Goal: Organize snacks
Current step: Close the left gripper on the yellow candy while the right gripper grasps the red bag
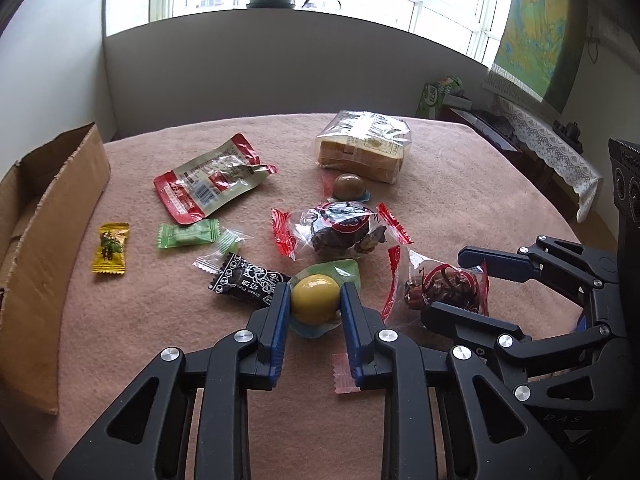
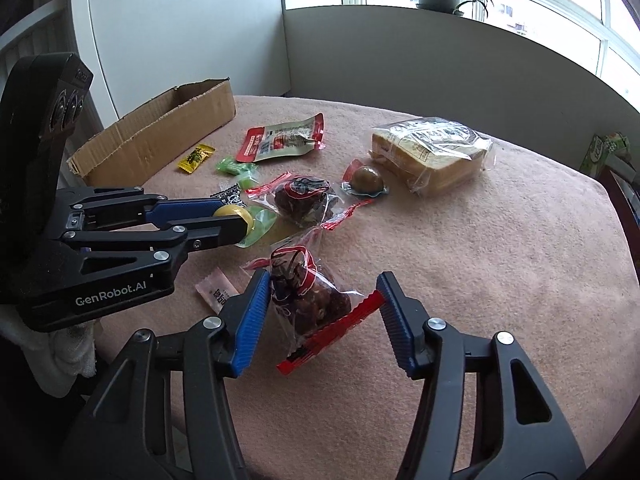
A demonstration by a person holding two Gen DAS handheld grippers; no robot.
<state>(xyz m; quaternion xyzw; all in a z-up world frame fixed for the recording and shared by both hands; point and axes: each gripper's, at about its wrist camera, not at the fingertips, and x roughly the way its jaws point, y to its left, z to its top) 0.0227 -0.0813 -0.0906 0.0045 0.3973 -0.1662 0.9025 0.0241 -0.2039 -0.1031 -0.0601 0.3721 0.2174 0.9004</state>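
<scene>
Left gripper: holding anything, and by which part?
Left gripper is shut on the yellow jelly cup, pads on its dome's sides. Right gripper holds nothing.

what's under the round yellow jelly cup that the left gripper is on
The round yellow jelly cup sits on its green foil lid, lying on the pink cloth. The left gripper closes on it; anything beneath the lid is hidden.

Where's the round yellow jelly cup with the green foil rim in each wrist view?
Left wrist: yellow jelly cup sits low centre, between the left gripper fingers.
Right wrist: same cup at left of centre, mostly hidden by the left gripper's fingers.
Shared landmark: black cream-puff wrapper right beside it.
</scene>
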